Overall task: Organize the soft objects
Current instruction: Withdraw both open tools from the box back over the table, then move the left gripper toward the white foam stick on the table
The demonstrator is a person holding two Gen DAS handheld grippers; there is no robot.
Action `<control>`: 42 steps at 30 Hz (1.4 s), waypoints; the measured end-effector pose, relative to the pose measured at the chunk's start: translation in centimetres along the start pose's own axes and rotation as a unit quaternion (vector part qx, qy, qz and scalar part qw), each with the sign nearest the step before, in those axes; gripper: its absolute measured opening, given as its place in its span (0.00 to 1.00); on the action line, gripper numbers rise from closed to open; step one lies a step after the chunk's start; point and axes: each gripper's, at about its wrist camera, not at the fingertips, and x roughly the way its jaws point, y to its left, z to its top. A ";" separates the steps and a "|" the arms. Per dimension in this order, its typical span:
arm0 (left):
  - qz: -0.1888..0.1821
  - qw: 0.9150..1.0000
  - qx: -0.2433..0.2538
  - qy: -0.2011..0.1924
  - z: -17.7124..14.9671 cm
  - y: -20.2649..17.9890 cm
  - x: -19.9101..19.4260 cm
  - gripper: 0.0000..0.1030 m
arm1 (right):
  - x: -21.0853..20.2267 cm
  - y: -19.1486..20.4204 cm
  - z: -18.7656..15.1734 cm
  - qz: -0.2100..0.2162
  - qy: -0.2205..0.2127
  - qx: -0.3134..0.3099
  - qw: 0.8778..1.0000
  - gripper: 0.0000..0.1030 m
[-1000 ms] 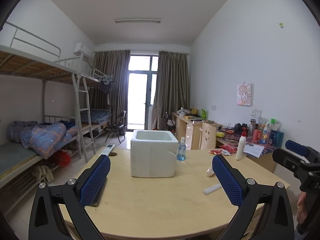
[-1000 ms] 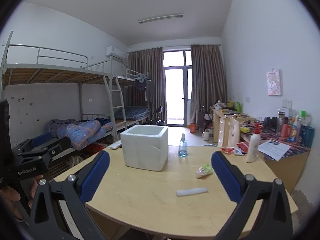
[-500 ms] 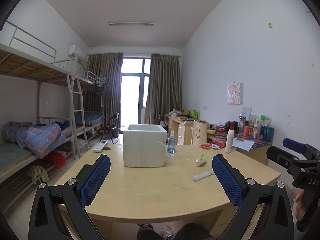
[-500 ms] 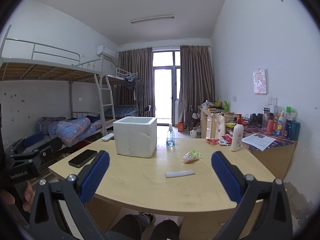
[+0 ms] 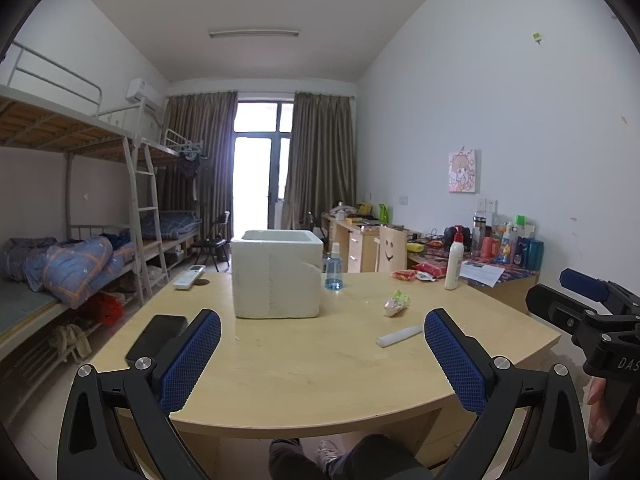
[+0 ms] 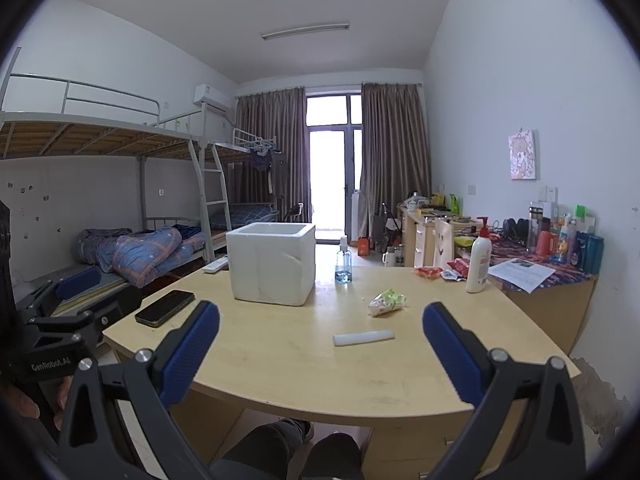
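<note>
Left gripper [image 5: 322,344] and right gripper [image 6: 320,340]: both level, jaws spread, empty, held short of the table [image 6: 280,364]. Both have withdrawn since 1.0 s ago; phone [image 6: 165,307] now visible.

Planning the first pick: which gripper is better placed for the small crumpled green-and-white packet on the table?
Right, probably. The crumpled green-and-white packet lies on the right half of the wooden table, near the open right gripper; the open left gripper sees it off to its right.
</note>
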 end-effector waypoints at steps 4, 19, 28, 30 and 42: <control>-0.015 1.000 0.007 0.004 -0.3 -0.5 0.8 0.99 | 0.1 -0.4 -0.2 -0.008 0.002 0.007 1.000 1.00; -0.066 0.997 0.011 0.033 -0.9 -2.9 6.3 0.99 | 1.7 -4.4 -0.7 -0.054 0.021 0.037 0.998 1.00; -0.072 0.996 0.010 0.053 -0.6 -3.3 9.8 0.99 | 3.9 -5.9 -0.8 -0.062 0.040 0.046 0.996 1.00; -0.071 0.996 0.009 0.059 -0.7 -3.3 10.5 0.99 | 4.4 -6.1 -0.9 -0.065 0.046 0.047 0.996 1.00; -0.062 0.994 0.018 0.090 -0.9 -4.0 14.6 0.99 | 7.7 -7.2 -1.4 -0.060 0.074 0.061 0.994 1.00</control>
